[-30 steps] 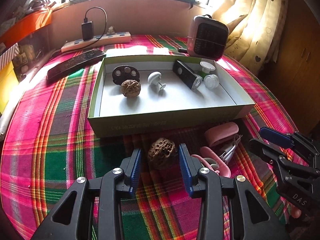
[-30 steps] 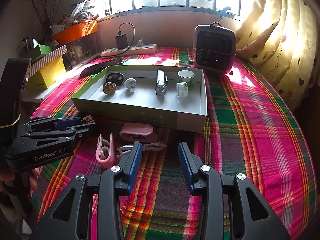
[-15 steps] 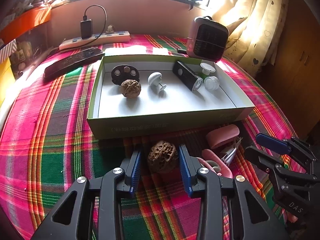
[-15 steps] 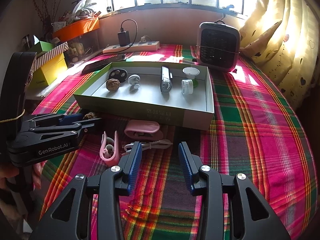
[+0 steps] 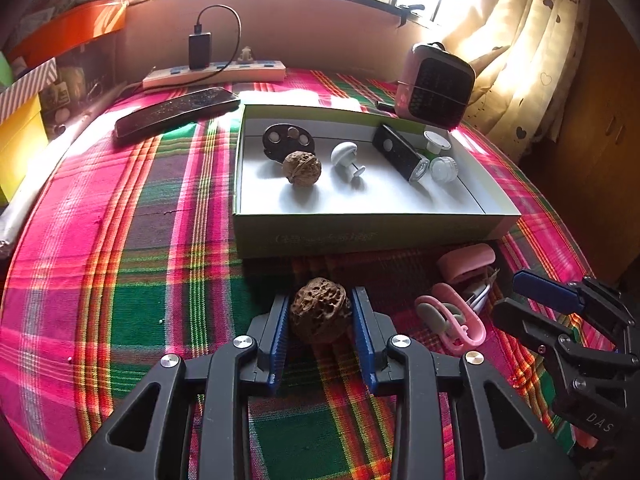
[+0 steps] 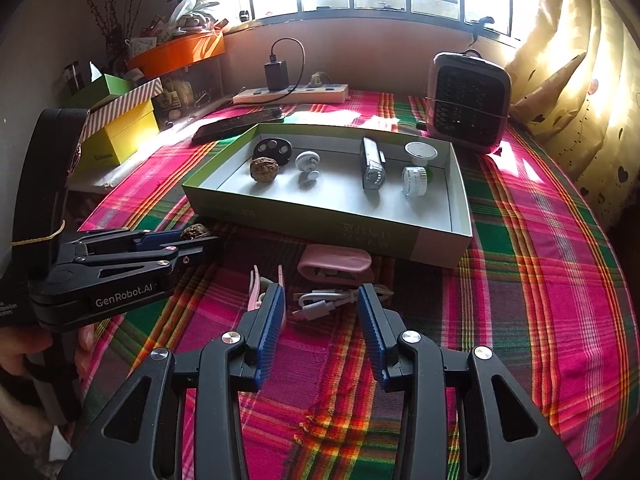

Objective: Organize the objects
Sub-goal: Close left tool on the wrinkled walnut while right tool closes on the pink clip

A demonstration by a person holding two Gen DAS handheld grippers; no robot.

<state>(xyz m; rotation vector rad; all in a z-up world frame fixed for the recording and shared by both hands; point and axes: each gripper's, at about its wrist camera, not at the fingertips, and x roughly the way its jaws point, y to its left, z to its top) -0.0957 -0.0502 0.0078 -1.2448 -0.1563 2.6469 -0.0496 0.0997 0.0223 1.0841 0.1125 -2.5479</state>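
Left wrist view: a worktop under a pink, green and red plaid cloth (image 5: 132, 264) fills the frame, lit from a window behind. A shallow open box (image 5: 360, 236) with a green rim and white floor sits on the cloth near its middle; a small fan heater (image 5: 434, 86) stands just beyond the box's far right corner, and a power strip (image 5: 216, 74) with a black charger plugged in lies along the back wall. A dark remote control (image 5: 176, 110) lies to the left of the box. Inside the box are a walnut (image 5: 301, 168), a dark oval palette (image 5: 288, 142), a white knob-shaped piece (image 5: 347, 157), a black flashlight (image 5: 400, 152) and a small clear jar (image 5: 443, 169). In front of the box, on the cloth, lie a pink case (image 5: 466, 262), a pink clip (image 5: 452, 318) and a white cable (image 6: 332, 300). The left hand-held gripper (image 5: 320, 322) has just been closing; its blue pads now sit against both sides of a second walnut (image 5: 320, 310), which is on the cloth just in front of the box's near wall, outside it. The right hand-held gripper (image 6: 322, 320) is partly spread with nothing between its pads, above the cable.
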